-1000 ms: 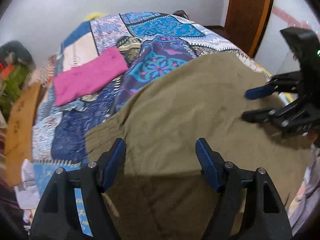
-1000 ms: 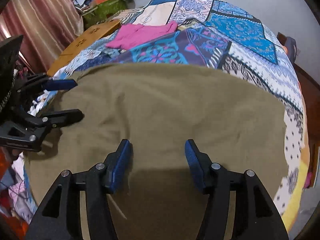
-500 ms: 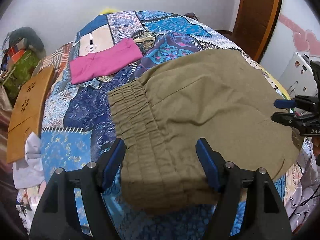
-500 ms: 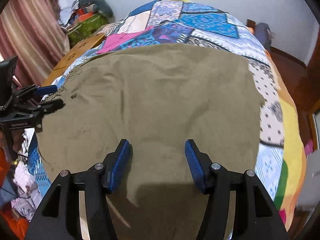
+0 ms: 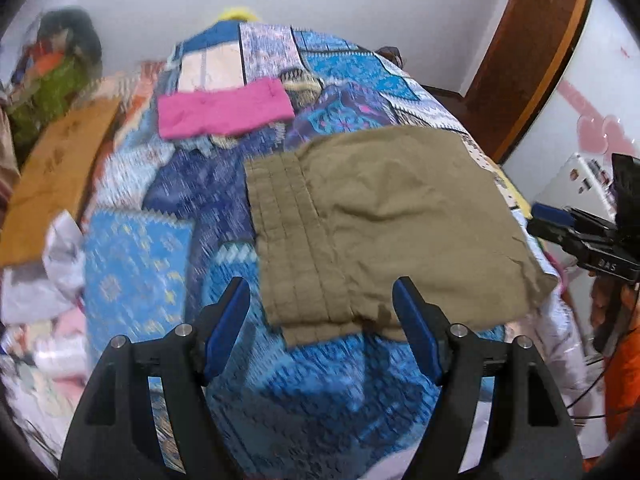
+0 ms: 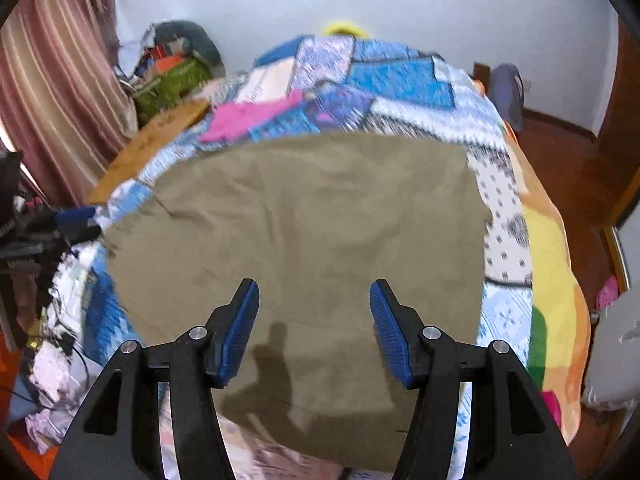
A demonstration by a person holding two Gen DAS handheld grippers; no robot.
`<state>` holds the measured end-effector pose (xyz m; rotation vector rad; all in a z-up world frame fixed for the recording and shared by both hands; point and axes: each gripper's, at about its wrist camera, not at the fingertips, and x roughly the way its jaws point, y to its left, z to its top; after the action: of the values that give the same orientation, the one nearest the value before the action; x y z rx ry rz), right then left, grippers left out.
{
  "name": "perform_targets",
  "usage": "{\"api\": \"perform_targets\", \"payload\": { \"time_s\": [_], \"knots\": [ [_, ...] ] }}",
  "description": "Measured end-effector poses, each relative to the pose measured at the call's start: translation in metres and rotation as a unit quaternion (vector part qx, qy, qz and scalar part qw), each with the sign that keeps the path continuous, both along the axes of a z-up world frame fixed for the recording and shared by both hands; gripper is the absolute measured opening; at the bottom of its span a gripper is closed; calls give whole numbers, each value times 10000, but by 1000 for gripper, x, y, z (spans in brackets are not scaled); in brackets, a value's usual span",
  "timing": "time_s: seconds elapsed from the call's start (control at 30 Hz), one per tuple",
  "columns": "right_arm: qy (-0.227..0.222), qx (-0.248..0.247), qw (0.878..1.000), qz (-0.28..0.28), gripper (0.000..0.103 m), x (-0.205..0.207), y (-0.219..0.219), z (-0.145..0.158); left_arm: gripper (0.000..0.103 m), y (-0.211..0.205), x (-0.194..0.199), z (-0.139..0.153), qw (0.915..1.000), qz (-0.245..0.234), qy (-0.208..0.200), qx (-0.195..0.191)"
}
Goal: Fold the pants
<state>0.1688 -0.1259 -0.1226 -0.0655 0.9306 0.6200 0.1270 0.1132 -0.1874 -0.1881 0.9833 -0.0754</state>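
The olive pants lie folded into a squarish packet on the patchwork bed, their waistband running away from me along the packet's left edge. From my left gripper the packet sits just ahead and a little right, its near edge between my spread, empty fingers. My right gripper hangs directly over the cloth, fingers equally wide apart and holding nothing, so I judge my right hand the nearer one for any further fold or smoothing. A pink garment rests well beyond, toward the head of the bed. Compared with half a second ago, both grippers have drawn back and up: the packet looks smaller and flatter, its waistband less bunched, and the other gripper stands clear of its right edge.
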Motion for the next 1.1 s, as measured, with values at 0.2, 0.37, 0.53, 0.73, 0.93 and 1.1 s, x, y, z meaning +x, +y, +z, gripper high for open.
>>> {"api": "perform_targets", "payload": {
  "time_s": [0.2, 0.37, 0.53, 0.73, 0.93, 1.1],
  "knots": [
    [-133, 80, 9999, 64, 54, -6, 27, -7, 74, -5, -15, -26, 9977, -77, 368, -559],
    [119, -14, 9999, 59, 54, -7, 38, -34, 75, -8, -22, -40, 9948, 4, 438, -914],
    [143, 37, 9999, 68, 54, -13, 36, -44, 86, -3, -12, -43, 9845, 256, 400, -1690],
    [15, -24, 9999, 131, 55, -19, 36, -46, 87, 5, 11, -45, 9707, 452, 463, -2315],
    [9, 32, 9999, 164, 55, -22, 33, -46, 65, 17, 35, -45, 9629, 657, 478, -2573],
    [26, 47, 9999, 148, 55, -22, 31, -47, 38, 21, 42, -45, 9659, 967, 397, -2368]
  ]
}}
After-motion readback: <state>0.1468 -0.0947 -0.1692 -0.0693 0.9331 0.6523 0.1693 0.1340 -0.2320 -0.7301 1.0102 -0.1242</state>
